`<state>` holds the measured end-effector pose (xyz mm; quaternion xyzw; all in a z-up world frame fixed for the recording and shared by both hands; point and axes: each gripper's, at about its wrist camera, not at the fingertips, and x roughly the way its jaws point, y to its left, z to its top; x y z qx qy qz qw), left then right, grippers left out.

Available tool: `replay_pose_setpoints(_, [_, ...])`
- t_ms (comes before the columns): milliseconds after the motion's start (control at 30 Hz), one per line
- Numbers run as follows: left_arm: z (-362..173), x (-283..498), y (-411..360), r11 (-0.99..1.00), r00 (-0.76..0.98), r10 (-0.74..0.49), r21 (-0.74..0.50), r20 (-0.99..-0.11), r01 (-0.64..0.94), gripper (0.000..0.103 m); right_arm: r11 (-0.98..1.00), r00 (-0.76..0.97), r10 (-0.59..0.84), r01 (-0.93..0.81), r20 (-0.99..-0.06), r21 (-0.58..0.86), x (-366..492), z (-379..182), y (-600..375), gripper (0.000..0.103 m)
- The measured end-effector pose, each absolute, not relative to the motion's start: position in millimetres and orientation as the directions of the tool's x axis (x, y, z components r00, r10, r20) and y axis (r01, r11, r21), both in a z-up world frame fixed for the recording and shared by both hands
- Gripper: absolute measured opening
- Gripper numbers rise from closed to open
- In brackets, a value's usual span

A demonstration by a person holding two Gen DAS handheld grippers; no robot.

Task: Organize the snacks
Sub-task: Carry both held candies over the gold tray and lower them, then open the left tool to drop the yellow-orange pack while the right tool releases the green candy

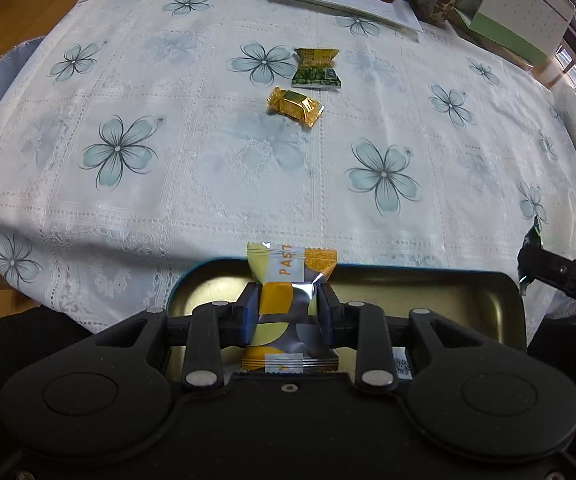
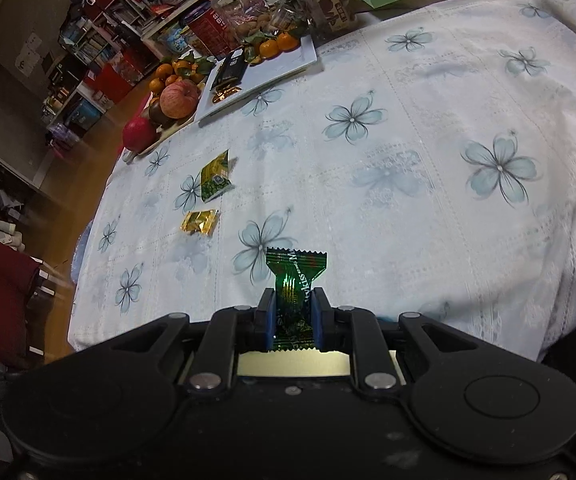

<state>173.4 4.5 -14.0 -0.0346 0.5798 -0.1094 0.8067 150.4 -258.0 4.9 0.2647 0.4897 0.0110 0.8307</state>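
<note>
Gripped upright between the left gripper (image 1: 288, 314) pads, a yellow pastry packet (image 1: 290, 296) hangs directly over the open tin (image 1: 468, 300) below, while the right gripper (image 2: 292, 312), beside the tin's right end, pinches a green candy (image 2: 295, 288), its long axis along the fingers.

Snack items, five wrapped pieces and one tin

Yellow, grey and white foil-wrapped pastry packet (image 1: 288, 300), upright, pinched at its middle above the open shallow gold-lined metal tin with teal rim (image 1: 468, 300); a like-patterned packet (image 1: 290, 362) lies flat in the tin. Dark green crimp-ended foil candy (image 2: 294, 292), upright, pinched at its waist. On the flowered cloth: gold foil-wrapped square sweet (image 1: 295, 106), and, just beyond it, green-and-yellow flat sachet (image 1: 316, 69), both lying loose.
</note>
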Motion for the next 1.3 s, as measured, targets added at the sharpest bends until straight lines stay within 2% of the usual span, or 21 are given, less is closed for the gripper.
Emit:
replay_pose_setpoints(167, [-15,155,-1,0.972,0.306,-0.221,-0.182,-0.926,0.150,0.039,0.841,0.514,0.285,0.271,-0.809,0.468,110,-3,-251,0.020])
replay_pose_setpoints(367, [-17,144,-12,0.981,0.344,-0.153,-0.098,-0.927,0.170,0.039,0.832,0.507,0.272,0.303,-0.818,0.465,74,-10,-243,0.020])
replay_pose_setpoints(600, [-20,133,-10,0.982,0.334,-0.141,-0.090,-0.932,0.163,0.039,0.831,0.489,0.249,0.336,-0.836,0.444,43,-16,-237,0.020])
replay_pose_setpoints(1300, [-17,124,-4,0.983,0.359,-0.139,-0.084,-0.923,0.163,0.040,0.844,0.479,0.227,0.337,-0.848,0.417,40,-18,-230,0.023])
